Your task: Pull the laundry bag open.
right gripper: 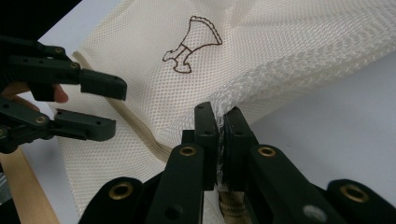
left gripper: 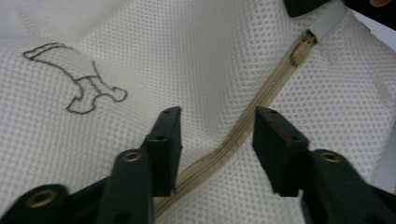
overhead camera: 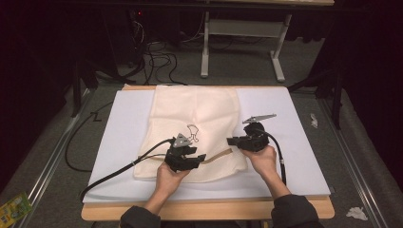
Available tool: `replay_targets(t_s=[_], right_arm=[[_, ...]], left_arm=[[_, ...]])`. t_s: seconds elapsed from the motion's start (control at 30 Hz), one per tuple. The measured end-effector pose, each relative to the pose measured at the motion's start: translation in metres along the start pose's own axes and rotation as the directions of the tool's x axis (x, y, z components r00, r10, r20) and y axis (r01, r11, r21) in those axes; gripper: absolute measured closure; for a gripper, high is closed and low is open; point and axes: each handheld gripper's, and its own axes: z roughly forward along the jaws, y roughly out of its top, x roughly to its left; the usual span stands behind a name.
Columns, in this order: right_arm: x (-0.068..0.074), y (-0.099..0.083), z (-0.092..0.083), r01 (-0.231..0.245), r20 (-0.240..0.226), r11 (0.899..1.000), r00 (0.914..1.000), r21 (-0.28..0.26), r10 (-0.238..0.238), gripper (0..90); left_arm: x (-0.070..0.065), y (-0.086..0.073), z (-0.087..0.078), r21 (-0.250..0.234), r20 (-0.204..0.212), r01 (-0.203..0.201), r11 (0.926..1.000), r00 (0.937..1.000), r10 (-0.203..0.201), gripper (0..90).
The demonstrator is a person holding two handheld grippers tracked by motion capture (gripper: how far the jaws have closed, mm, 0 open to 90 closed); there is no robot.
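White counter [overhead camera: 119,142] carries a mesh bag [overhead camera: 195,109] at centre; left hand-held gripper [left gripper: 217,140] is released over its zipper [left gripper: 243,130], right hand-held gripper [right gripper: 220,140] clenched on the bag's right edge.

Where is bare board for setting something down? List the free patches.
Free: the white board left of the mesh bag, though the left cable crosses its near part; the strip right of the bag, beyond the right claw. Crowded: the bag's near edge, where both claws work by the zipper.

The room is dark. A grey floor [overhead camera: 237,66] lies beyond the tabletop [overhead camera: 304,142], with black cables [overhead camera: 159,59] and a white table frame [overhead camera: 242,42] there.
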Motion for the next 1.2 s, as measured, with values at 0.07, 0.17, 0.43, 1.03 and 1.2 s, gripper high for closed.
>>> replay_targets(t_s=[0.07,0.17,0.43,1.03,1.2], right_arm=[[0.001,0.001,0.000,0.001,-0.005,1.000,1.0000,0.000,-0.001,87.9],[0.002,0.001,0.000,0.001,-0.005,1.000,1.0000,-0.005,-0.001,87.9],[0.003,0.002,0.001,0.003,-0.007,1.000,1.0000,-0.005,-0.003,87.9],[0.007,0.004,0.005,0.013,-0.022,1.000,0.9997,-0.008,-0.013,88.0],[0.009,0.005,0.006,0.019,-0.024,1.000,0.9995,-0.009,-0.019,87.9]], left_arm=[[-0.004,0.003,0.003,0.012,0.015,-0.012,0.9999,0.9998,0.012,63.5],[-0.009,0.005,0.007,0.014,0.027,-0.021,0.9997,0.9994,0.021,64.0],[-0.012,0.009,0.013,0.016,0.046,-0.022,0.9996,0.9987,0.022,60.2],[-0.021,0.015,0.025,0.028,0.069,-0.041,0.9988,0.9969,0.039,61.1],[-0.022,0.017,0.026,0.018,0.099,-0.030,0.9994,0.9947,0.028,61.8]])
